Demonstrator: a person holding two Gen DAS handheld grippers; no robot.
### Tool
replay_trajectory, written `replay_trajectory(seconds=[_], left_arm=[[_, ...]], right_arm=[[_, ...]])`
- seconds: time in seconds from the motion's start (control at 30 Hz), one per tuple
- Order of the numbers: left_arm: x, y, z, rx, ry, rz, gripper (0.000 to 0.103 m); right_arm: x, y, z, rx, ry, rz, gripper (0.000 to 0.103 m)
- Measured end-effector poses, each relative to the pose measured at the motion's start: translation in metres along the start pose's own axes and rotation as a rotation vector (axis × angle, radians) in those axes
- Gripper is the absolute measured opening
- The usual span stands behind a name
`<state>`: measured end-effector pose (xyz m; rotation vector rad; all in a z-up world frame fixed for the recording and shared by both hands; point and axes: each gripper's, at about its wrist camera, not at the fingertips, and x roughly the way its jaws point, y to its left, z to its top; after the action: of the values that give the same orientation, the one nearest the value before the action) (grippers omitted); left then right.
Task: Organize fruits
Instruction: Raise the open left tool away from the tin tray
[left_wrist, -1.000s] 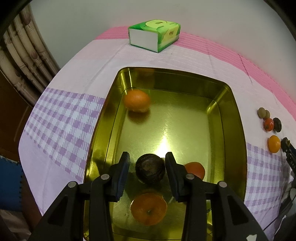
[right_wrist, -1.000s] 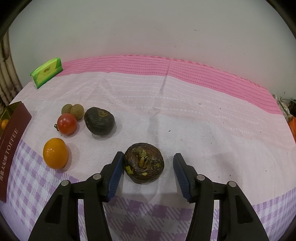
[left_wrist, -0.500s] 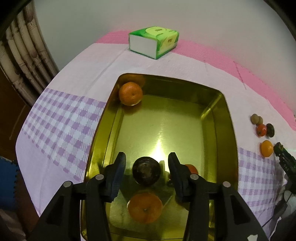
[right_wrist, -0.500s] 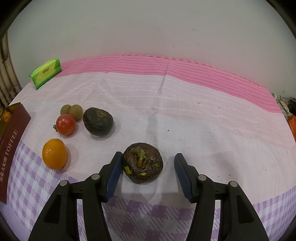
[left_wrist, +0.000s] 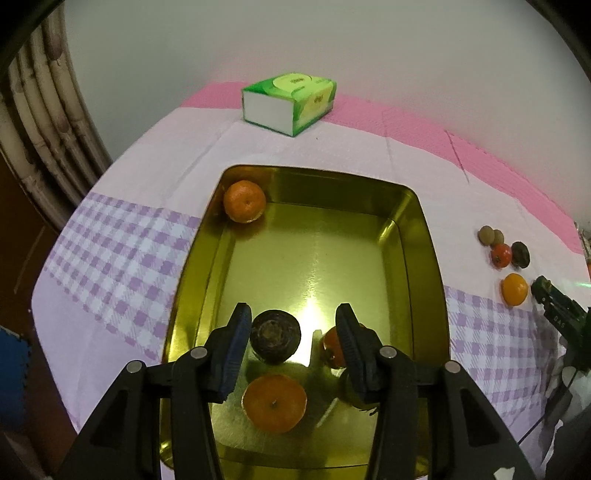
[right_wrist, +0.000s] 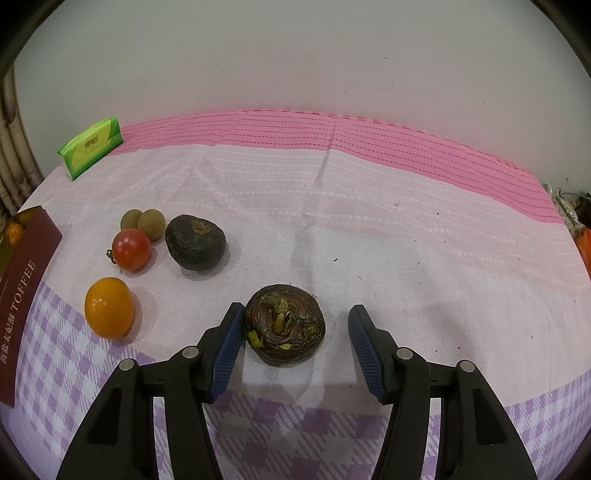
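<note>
The right claw (right_wrist: 295, 338) stands wide around the dark corm (right_wrist: 284, 324) on the tabletop (right_wrist: 406, 240), its left pad almost touching. The left claw (left_wrist: 293, 341), freshly opened and empty, hangs above the tin (left_wrist: 424, 236).

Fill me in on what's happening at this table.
A person is sorting fruit into a gold tray with two handheld grippers. The left gripper has just opened above the tray and a dark round fruit sits on the tray floor between its jaws, near two tangerines. The right gripper hangs open around a dark brown corm-like fruit on the tablecloth. An orange, a tomato and others wait beside it.
</note>
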<state>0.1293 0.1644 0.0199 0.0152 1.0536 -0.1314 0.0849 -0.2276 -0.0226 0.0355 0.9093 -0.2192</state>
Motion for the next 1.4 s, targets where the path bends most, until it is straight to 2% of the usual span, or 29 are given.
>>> replay_trajectory(seconds=[0.67, 0.77, 0.93, 1.13, 1.4], left_arm=[[-0.018, 0.015, -0.016, -0.039, 0.019, 0.016, 0.046], [-0.023, 0.016, -0.018, -0.029, 0.014, 0.051, 0.055], [-0.033, 0.017, -0.021, -0.017, -0.005, 0.066, 0.058], [-0.041, 0.018, -0.022, -0.018, -0.02, 0.085, 0.068], [-0.046, 0.034, -0.026, -0.096, 0.004, 0.098, 0.074]], right_arm=[[0.001, 0.0, 0.001, 0.011, 0.006, -0.009, 0.06], [0.002, 0.0, 0.002, 0.016, 0.01, -0.01, 0.061], [0.003, 0.0, 0.003, 0.026, 0.017, -0.019, 0.061], [0.003, 0.0, 0.003, 0.04, 0.019, -0.026, 0.061], [0.001, 0.001, 0.002, 0.05, 0.027, -0.033, 0.061]])
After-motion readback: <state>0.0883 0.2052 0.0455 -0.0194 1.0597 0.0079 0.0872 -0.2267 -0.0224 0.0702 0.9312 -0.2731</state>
